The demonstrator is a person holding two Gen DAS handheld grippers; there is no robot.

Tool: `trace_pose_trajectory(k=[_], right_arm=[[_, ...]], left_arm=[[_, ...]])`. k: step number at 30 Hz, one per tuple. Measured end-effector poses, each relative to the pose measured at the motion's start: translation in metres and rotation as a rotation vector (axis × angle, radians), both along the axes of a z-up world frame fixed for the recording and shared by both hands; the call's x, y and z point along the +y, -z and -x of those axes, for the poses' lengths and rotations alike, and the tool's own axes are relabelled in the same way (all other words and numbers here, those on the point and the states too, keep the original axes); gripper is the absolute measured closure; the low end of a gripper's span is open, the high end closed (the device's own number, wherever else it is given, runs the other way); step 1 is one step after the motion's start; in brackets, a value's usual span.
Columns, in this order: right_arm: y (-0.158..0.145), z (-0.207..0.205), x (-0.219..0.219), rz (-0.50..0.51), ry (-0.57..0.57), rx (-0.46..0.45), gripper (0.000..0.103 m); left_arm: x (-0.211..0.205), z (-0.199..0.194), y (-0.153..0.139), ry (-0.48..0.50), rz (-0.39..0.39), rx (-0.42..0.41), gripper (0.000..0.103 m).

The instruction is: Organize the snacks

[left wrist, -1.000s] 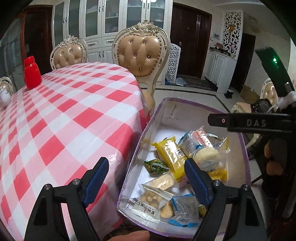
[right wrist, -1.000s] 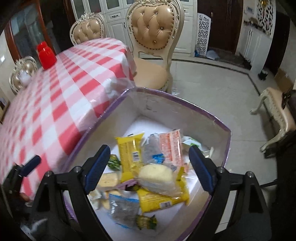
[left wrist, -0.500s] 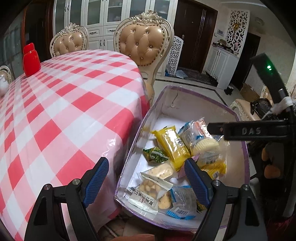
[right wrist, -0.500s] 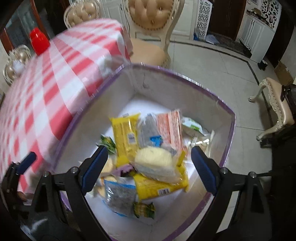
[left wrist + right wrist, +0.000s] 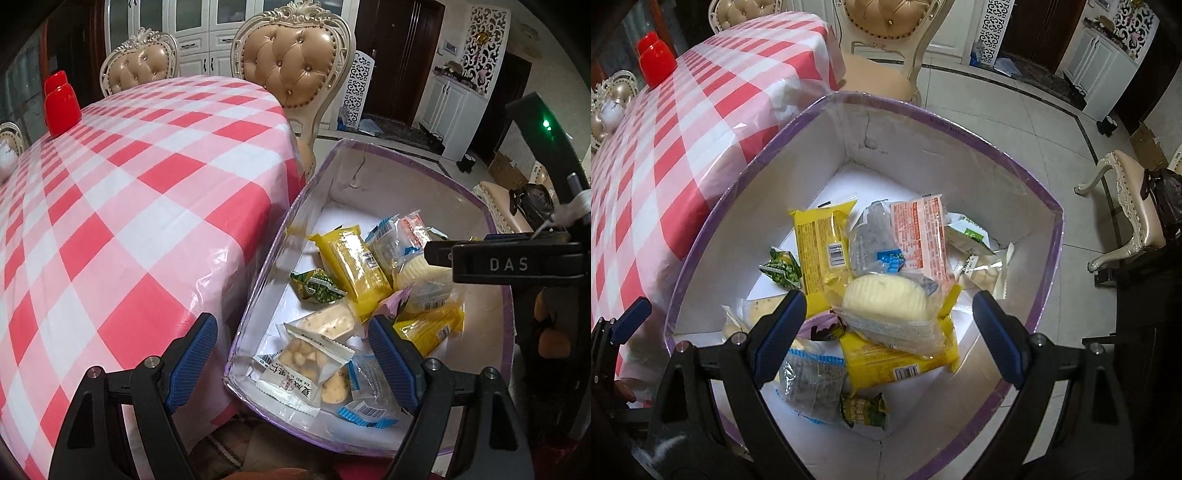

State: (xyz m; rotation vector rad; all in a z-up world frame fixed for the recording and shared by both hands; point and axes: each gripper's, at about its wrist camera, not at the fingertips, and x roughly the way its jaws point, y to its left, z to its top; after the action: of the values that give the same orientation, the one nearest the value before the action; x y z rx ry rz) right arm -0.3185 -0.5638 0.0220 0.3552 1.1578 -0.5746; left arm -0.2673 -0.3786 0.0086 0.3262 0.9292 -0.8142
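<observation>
**Beside the table's edge: a box of snacks under two open grippers**

Beside you the table [image 5: 122, 206] takes up most of the left wrist view, its glossy red-and-white checked cloth hanging over the rim; nothing but a red plastic container [image 5: 61, 103] shows on the far end. Tufted, carved-frame chairs [image 5: 291, 70] stand behind it.

Just off the table's near corner sits the purple-rimmed box [image 5: 1049, 236], white and papery inside, with creased walls. It looks set low and close to the edge, probably so you can reach both it and the tabletop. All the snacks visible lie inside it in a loose heap, none on the cloth. That would fit either snacks gathered into the box or a box waiting to be sorted out onto the table; the views do not settle which.

Your right gripper [image 5: 886, 321] hovers above the heap with jaws spread wide, holding nothing, roughly over the round pale cake in clear crinkly wrap [image 5: 886, 302]. Your left gripper [image 5: 291, 354] is likewise spread and empty, straddling the box's near wall.

Among the heap: a long yellow foil pack [image 5: 823, 247], an orange-printed pouch [image 5: 919, 236], a clear bag of small biscuits [image 5: 299, 360], and a small green sachet [image 5: 316, 288]. All are slippery film, soft and easily crushed.
</observation>
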Motion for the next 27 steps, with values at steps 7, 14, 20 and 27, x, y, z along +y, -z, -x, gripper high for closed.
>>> trace_pose_trajectory(k=[7,14,20,27], right_arm=[[0.0010,-0.0014,0.0025,-0.001,-0.010,0.001,0.011],[0.0015,-0.0018,0.0039,-0.001,-0.015,-0.001,0.011],[0.0031,-0.0025,0.0058,-0.003,-0.021,0.001,0.011],[0.0046,-0.0027,0.0068,-0.005,-0.023,0.001,0.011]], left_arm=[[0.0002,0.0003,0.0016,0.003,-0.009,0.003,0.018],[-0.0003,0.0012,0.0031,0.010,-0.016,0.003,0.018],[-0.0003,0.0008,0.0039,0.011,-0.020,0.004,0.018],[-0.0005,0.0021,0.0056,0.016,-0.026,0.004,0.018]])
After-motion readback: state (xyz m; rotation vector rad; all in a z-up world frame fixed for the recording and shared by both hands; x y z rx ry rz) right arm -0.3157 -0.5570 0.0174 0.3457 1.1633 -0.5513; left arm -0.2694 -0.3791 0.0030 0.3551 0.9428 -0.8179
